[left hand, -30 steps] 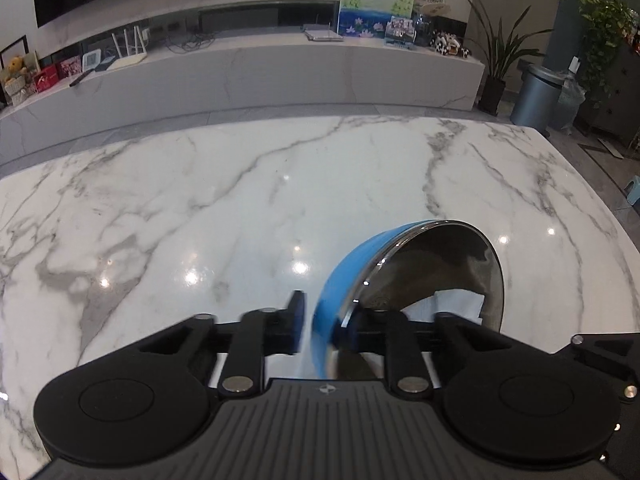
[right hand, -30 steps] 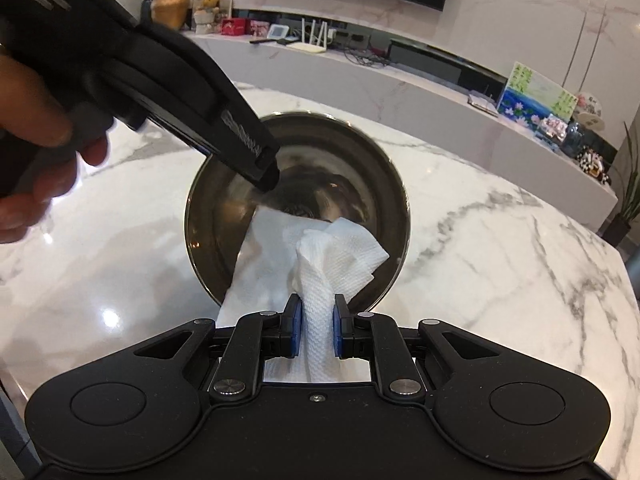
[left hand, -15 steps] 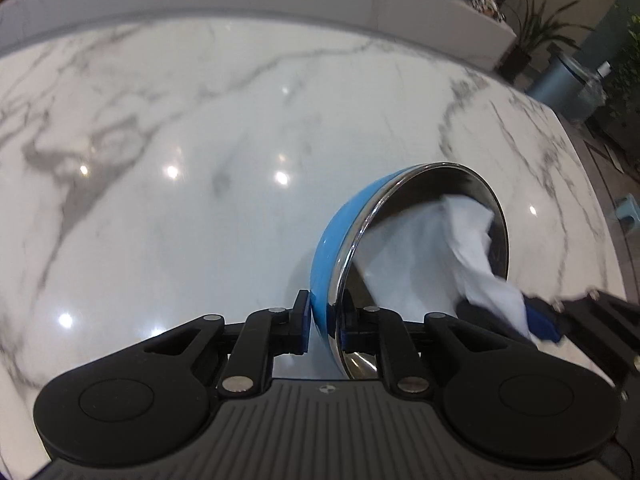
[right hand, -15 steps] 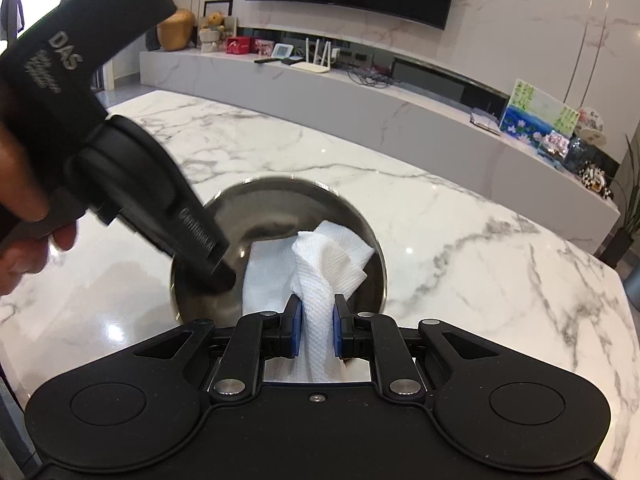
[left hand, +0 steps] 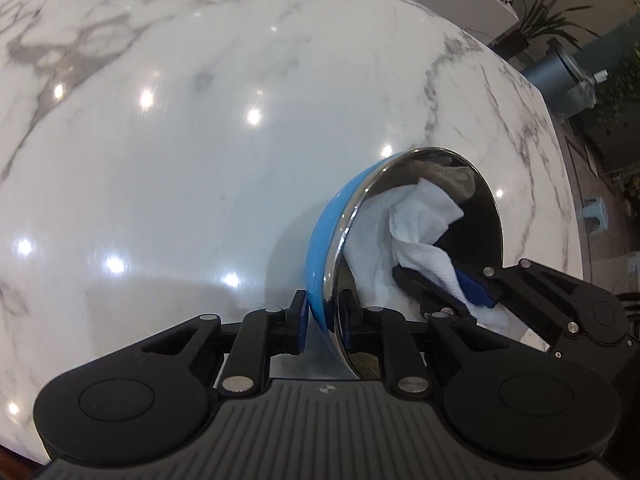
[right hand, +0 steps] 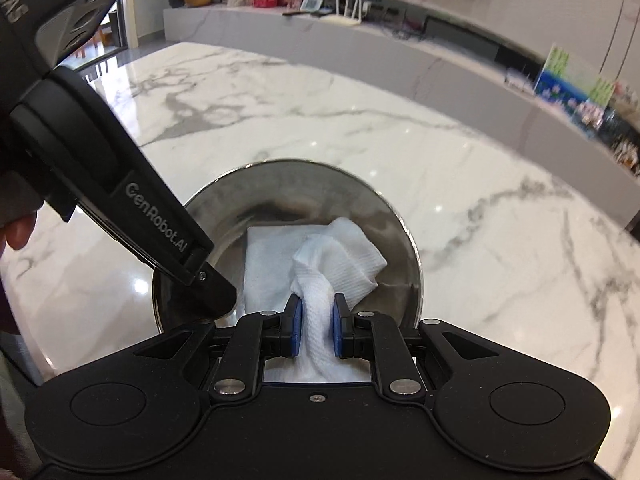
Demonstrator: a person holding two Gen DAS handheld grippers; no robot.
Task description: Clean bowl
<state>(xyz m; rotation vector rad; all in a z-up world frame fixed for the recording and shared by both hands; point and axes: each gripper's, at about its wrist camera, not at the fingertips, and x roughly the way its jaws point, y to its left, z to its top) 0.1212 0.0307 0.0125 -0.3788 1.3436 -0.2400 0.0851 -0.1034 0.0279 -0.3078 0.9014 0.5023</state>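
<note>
Inside shiny steel bowl [right hand: 280,208]: crumpled white paper towel [right hand: 344,256], textured.

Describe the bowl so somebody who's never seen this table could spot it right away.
On the white marble table, look just ahead of both tongs. The bowl is tilted, blue outside and mirror-shiny steel inside, with a crumpled white paper towel pressed into it, the only dish there.

The marble tabletop [left hand: 180,168] lies bare left of and beyond the tilted bowl [left hand: 320,240]; a paper towel [right hand: 320,256] crowds the bowl's inside.
</note>
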